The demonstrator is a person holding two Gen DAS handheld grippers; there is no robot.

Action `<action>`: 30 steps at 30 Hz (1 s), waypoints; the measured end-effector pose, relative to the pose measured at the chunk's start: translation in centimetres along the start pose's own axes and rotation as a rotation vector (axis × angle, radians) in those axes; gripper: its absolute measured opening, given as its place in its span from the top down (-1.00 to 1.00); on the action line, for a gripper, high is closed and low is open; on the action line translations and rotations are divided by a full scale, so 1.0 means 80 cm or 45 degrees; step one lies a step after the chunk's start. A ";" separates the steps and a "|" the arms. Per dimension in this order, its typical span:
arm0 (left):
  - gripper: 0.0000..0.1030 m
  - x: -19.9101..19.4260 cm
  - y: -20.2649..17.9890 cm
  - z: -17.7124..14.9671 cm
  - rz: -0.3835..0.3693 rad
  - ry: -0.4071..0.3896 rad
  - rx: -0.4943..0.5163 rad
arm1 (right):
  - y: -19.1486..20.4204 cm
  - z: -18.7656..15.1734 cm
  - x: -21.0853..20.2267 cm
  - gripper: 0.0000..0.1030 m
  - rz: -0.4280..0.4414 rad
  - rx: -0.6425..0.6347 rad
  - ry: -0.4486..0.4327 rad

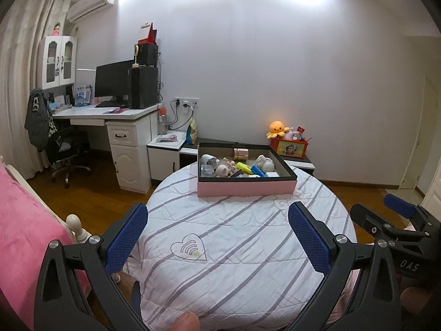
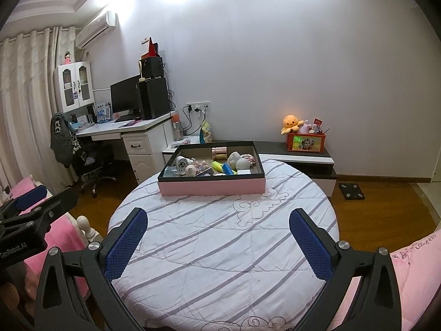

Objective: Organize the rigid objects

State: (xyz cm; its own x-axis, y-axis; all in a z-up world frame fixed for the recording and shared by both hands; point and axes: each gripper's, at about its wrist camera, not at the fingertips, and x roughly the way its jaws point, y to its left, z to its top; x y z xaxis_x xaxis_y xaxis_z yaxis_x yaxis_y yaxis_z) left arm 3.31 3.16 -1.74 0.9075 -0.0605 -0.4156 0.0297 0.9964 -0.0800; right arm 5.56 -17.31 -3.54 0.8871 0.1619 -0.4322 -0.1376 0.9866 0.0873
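Left gripper [image 1: 217, 237]: you are holding it over the near part of the round table, blue pads spread wide, nothing between them; its base is running off the bottom edge.
Fingertip [image 1: 187, 321]: showing at the bottom edge, mostly cut off.
Right gripper [image 2: 217, 241]: you are keeping it spread wide too, empty, hovering over the striped cloth [image 2: 220, 248]; in the left view only its side is showing, at the right edge.
Pink box [image 1: 246, 187]: sitting on the far side of the table, well apart from both grippers.
Box contents: lying jumbled together; a copper-coloured roll [image 2: 219, 153] is standing by the back wall, a yellow marker [image 2: 217, 166] beside a blue piece [image 2: 228, 168]; the small pale figures are too small to tell apart.
Orange octopus plush [image 2: 292, 123]: sitting beside a red bin on the low cabinet behind the table.
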 end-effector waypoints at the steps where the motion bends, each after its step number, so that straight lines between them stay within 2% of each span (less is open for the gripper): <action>1: -1.00 0.000 0.000 0.000 -0.003 0.001 -0.003 | 0.000 0.000 0.000 -1.00 -0.005 -0.003 -0.001; 14: -1.00 0.000 0.004 -0.003 0.000 0.016 -0.027 | 0.002 0.001 -0.001 -1.00 -0.008 -0.002 0.002; 18: -1.00 -0.002 0.000 -0.002 0.037 -0.001 0.004 | 0.001 0.002 -0.001 -1.00 -0.013 0.000 0.002; 30: -1.00 -0.008 -0.012 -0.004 0.043 -0.028 0.059 | -0.002 0.002 0.000 -1.00 -0.016 -0.002 0.002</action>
State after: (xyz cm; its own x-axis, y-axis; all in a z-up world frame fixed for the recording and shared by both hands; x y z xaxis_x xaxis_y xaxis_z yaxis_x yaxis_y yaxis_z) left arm 2.54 2.26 -1.70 0.9173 -0.0258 -0.3974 0.0178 0.9996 -0.0239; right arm 5.67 -17.45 -3.38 0.8882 0.1499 -0.4343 -0.1275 0.9886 0.0803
